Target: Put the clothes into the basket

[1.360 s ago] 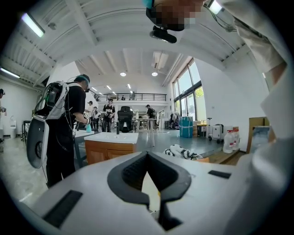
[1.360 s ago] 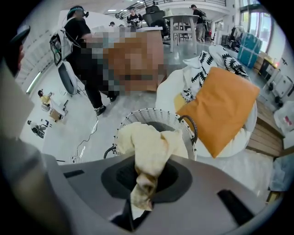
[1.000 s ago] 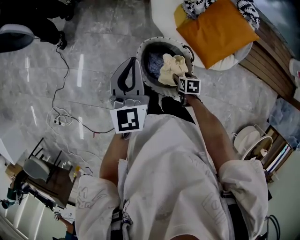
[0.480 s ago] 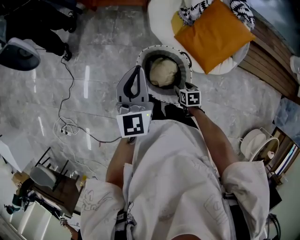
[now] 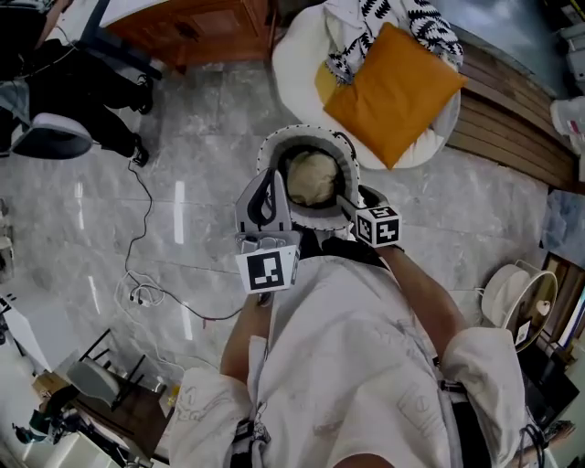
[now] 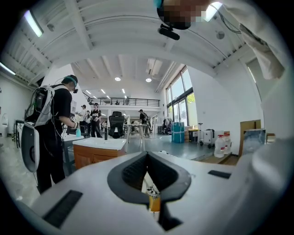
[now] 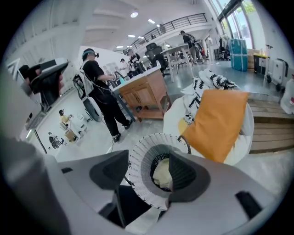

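A round basket [image 5: 274,151] with a pale ribbed rim stands on the marble floor just ahead of me. A bundled cream cloth [image 5: 311,176] lies inside it. In the right gripper view, the basket [image 7: 142,158] and the cloth [image 7: 161,176] show between the jaws. My right gripper [image 5: 345,203] hangs open at the basket's near right rim and holds nothing; in its own view the right gripper [image 7: 148,154] has widely parted jaws. My left gripper [image 5: 268,175] is over the near left rim, shut and empty. In its own view, the left gripper [image 6: 147,155] points level across the room.
A white beanbag [image 5: 302,55] holds an orange cushion [image 5: 393,91] and a black-and-white patterned cloth [image 5: 384,23] beyond the basket. A wooden platform [image 5: 512,119] runs along the right. A cable [image 5: 137,228] trails on the floor at left. A person in black [image 7: 98,92] stands by a cabinet [image 5: 201,27].
The cream cloth hung from my right gripper above the basket, then dropped in and settled. The right gripper drew back to the near rim. The left gripper stayed beside the basket.
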